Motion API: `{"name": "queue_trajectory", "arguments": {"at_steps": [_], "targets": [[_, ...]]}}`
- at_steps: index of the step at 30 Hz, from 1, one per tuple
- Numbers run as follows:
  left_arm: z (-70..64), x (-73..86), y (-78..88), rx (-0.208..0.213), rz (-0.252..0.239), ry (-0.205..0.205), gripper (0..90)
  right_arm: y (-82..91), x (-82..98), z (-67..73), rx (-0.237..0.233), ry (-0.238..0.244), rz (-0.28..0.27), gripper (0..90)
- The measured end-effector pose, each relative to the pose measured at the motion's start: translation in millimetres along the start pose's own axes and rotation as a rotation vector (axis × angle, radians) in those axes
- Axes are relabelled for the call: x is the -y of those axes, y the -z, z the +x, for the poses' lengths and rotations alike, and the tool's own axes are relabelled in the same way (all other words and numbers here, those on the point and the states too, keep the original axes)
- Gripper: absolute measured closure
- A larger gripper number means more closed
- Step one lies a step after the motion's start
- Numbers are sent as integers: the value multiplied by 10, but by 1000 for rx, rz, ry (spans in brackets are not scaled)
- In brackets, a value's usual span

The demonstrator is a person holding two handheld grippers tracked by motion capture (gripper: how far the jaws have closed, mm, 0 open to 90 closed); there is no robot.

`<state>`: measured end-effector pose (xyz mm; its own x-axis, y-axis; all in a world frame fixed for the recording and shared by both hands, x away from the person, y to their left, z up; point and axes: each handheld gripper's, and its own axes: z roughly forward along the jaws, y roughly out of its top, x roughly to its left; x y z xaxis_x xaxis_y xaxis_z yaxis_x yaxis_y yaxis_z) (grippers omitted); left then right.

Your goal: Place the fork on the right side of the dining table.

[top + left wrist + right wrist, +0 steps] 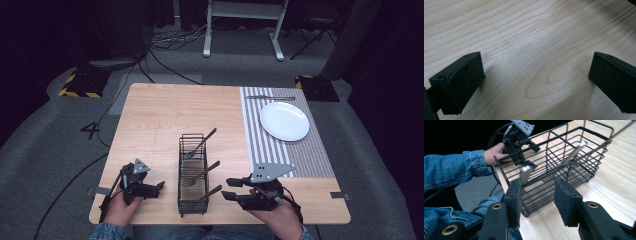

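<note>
Black pads: right claw (537, 202) gapes empty, just short of the nearest fork handle (525, 173).
Left claw (534, 82): spread wide over bare wooden surface (529, 32), holding nothing.
Wire basket (193, 175): between both claws, three forks leaning inside.
Likely step: pinch that handle squarely, lift clear of the rim wires.
Beyond: white plate (284, 120) on striped mat (310, 155), well apart.

Wooden table (160, 115) occupies the centre of the high view. A striped placemat (300, 150) covers its right portion, bearing a white plate (284, 120) at upper right; a dark utensil (270, 97) lies just above the plate. A black wire basket (193, 175) stands at lower centre, holding three forks (204, 141) leaning rightward. Grey carpet (45, 150) and cables (165, 40) surround the table.
</note>
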<state>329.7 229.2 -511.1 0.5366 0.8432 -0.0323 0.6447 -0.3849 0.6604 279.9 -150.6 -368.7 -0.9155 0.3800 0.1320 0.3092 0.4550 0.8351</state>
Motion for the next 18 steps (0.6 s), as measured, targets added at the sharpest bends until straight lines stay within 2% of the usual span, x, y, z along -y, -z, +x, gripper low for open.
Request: {"name": "queue_trajectory", "arguments": {"at_steps": [8, 13, 18], "targets": [[2, -1, 1, 0, 0, -2, 2, -36, -46, 38, -41, 3, -8, 584], [3, -1, 2, 1, 2, -3, 2, -113, -63, 34, -56, 3, -10, 642], [1, -1, 1, 2, 2, -1, 2, -176, -42, -30, -93, -38, -18, 687]]}}
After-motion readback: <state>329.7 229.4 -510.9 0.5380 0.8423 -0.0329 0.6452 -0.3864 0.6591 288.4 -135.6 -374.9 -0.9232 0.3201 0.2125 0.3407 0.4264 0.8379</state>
